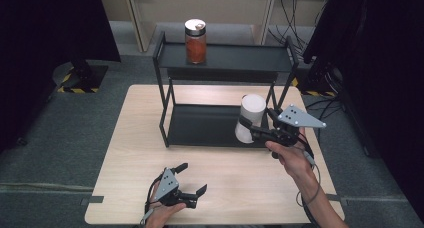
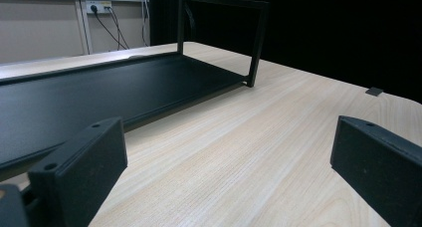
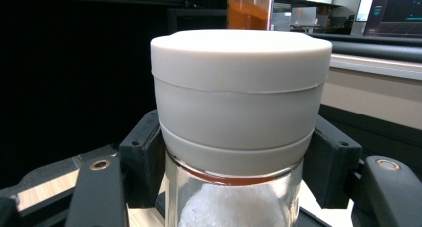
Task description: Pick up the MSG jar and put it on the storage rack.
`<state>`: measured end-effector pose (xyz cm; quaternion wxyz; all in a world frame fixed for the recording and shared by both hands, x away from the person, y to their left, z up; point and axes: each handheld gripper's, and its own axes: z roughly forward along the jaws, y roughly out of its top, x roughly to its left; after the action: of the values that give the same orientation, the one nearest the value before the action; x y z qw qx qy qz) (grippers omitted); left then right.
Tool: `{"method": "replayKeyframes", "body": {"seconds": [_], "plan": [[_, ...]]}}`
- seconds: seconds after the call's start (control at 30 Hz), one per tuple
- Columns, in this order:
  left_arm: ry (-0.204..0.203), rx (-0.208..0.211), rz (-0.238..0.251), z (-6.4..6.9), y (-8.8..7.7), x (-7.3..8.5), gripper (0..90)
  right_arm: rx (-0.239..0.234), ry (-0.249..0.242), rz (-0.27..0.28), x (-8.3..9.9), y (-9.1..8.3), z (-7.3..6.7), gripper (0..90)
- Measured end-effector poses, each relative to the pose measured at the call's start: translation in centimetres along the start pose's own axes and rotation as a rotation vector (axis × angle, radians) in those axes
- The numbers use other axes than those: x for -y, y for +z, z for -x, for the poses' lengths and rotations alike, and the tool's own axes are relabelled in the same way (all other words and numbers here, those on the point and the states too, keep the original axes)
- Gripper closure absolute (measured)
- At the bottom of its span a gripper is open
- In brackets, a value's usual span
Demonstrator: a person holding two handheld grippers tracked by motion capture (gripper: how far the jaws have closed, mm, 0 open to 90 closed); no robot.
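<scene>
Pale wooden tabletop carries a black two-tier metal rack, where the right claw clamps a white-lidded glass jar at the lower shelf's edge, likely shelving it, while the left claw rests spread apart, empty.

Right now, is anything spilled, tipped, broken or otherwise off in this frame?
Nothing stands out. The orange jar stands upright on the rack's top shelf. The white-lidded jar is upright at the lower shelf, held by the right tongs. The left tongs are open over the table.
</scene>
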<state>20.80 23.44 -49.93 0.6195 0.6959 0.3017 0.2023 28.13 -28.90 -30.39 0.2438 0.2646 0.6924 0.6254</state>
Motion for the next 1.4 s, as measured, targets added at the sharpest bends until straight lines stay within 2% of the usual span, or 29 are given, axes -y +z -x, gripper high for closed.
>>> {"method": "replayKeyframes", "body": {"seconds": [0.43, 0.9, 1.4], "plan": [[0.0, -0.001, 0.0, 0.0, 0.0, 0.0, 0.7, -0.008, -0.002, 0.002, -2.7, 1.2, 0.4, 35.4], [-0.002, 0.001, 0.001, -0.1, 0.0, 0.0, 0.7, 0.005, -0.007, 0.009, -7.1, 3.2, 0.8, 35.4], [-0.003, 0.003, 0.002, -0.1, 0.0, 0.0, 0.7, 0.034, -0.001, 0.013, -9.3, 4.6, 1.0, 35.4]]}}
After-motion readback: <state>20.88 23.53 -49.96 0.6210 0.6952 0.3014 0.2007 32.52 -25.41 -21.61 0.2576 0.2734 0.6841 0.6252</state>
